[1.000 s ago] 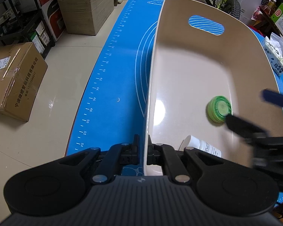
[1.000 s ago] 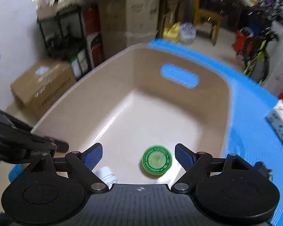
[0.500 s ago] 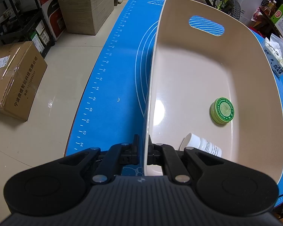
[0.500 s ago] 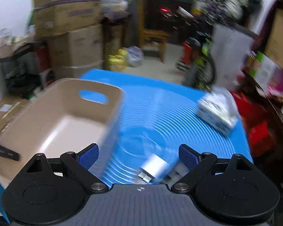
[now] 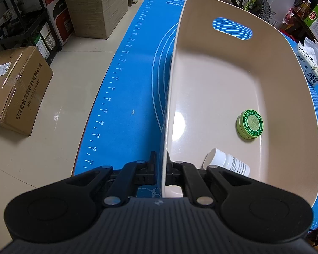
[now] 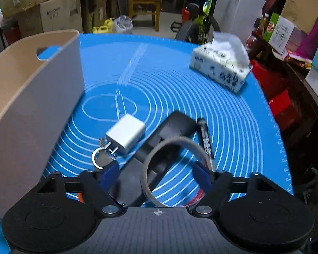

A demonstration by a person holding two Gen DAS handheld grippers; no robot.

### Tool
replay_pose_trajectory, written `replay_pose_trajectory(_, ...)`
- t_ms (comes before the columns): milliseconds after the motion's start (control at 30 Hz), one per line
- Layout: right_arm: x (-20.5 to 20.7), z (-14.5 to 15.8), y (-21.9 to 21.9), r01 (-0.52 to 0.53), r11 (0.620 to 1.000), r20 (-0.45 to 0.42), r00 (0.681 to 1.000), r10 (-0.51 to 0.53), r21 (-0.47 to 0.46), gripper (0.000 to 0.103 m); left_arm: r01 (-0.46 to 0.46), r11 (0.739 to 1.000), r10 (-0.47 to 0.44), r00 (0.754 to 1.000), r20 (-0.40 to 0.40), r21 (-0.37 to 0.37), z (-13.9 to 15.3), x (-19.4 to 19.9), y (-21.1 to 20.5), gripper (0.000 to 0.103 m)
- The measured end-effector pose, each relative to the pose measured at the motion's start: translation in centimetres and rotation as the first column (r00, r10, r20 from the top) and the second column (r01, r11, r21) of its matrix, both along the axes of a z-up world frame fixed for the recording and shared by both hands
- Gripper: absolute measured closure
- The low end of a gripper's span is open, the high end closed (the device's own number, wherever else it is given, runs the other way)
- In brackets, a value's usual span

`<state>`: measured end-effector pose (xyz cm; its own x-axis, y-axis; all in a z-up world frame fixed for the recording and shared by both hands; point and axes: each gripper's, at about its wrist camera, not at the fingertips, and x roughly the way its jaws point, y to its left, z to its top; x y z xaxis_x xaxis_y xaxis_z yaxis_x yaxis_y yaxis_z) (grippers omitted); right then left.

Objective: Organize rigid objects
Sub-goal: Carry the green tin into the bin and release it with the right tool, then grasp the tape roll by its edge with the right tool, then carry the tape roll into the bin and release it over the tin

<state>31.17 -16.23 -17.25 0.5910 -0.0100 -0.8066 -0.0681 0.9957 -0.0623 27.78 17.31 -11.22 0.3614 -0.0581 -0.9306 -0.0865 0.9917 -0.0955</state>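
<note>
While the left gripper stays clamped on the bin wall, the right gripper, jaws just narrowing, unclenched, straddles the grey ring lower centre: light, stiff; pinch across rim.

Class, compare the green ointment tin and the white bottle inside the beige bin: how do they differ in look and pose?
Colour: the green ointment tin is green with a printed lid; the white bottle is white with a printed label.
Shape: the tin is a flat, round disc; the bottle is a longer cylinder.
Pose: the tin sits flat, lid up; the bottle lies on its side.
Shared: both rest apart on the floor of the beige bin.
</note>
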Motion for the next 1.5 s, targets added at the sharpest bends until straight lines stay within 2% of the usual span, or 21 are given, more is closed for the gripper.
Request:
replay_pose_trajectory(100, 0.5, -0.9, -0.4, 0.015, 1.000, -0.024, 1.000, -0.014, 0.021, 0.046, 0.000, 1.000, 0.000, 1.000, 0.000, 0.001, 0.0, 0.0, 0.0, 0.095)
replay_pose_trajectory(233, 0.9, -1.0, -1.0, 0.021, 0.997, -0.016, 1.000, -0.020, 0.080, 0.056, 0.000, 1.000, 0.000, 1.000, 0.000, 0.001, 0.0, 0.0, 0.0, 0.095)
replay_pose_trajectory(300, 1.2, -0.9, -0.9, 0.017, 0.994, -0.021, 1.000, -0.015, 0.105, 0.077, 0.000, 1.000, 0.000, 1.000, 0.000, 0.001, 0.0, 0.0, 0.0, 0.095)
replay_pose_trajectory(367, 1.2, -0.8, -0.5, 0.012, 0.995, -0.022, 1.000, -0.010, 0.102, 0.084, 0.000, 1.000, 0.000, 1.000, 0.000, 0.001, 0.0, 0.0, 0.0, 0.095)
replay_pose_trajectory(533, 0.7, -0.4, 0.0, 0.015, 0.995, -0.007, 1.000, -0.014, 0.103, 0.084, 0.000, 1.000, 0.000, 1.000, 0.000, 0.000, 0.0, 0.0, 0.0, 0.095)
replay_pose_trajectory(667, 0.0, 1.3, 0.5, 0.011, 0.994, 0.050, 0.999, -0.016, 0.106, 0.084, -0.001, 1.000, 0.001, 1.000, 0.000, -0.003, -0.1, 0.0, -0.1, 0.094)
replay_pose_trajectory(867, -0.7, 6.4, 2.6, -0.061, 0.992, 0.193, 0.980, 0.038, 0.112, 0.084, -0.001, 1.000, 0.001, 1.000, 0.000, -0.002, -0.2, 0.0, -0.1, 0.095)
replay_pose_trajectory(1067, -1.0, 11.3, 5.9, -0.179, 0.977, 0.313, 0.940, 0.137, 0.112, 0.084, -0.005, 1.000, 0.005, 1.000, -0.003, -0.003, -0.2, 0.0, -0.2, 0.095)
replay_pose_trajectory(1233, -0.3, 13.2, 9.4, -0.261, 0.960, 0.328, 0.920, 0.215, 0.105, 0.084, -0.005, 1.000, 0.005, 1.000, -0.004, 0.003, -0.1, 0.0, -0.2, 0.095)
replay_pose_trajectory(1500, 0.2, 12.6, 15.7, -0.373, 0.922, 0.309, 0.894, 0.326, 0.106, 0.084, -0.002, 1.000, 0.002, 1.000, -0.006, 0.005, -0.1, 0.0, -0.2, 0.098)
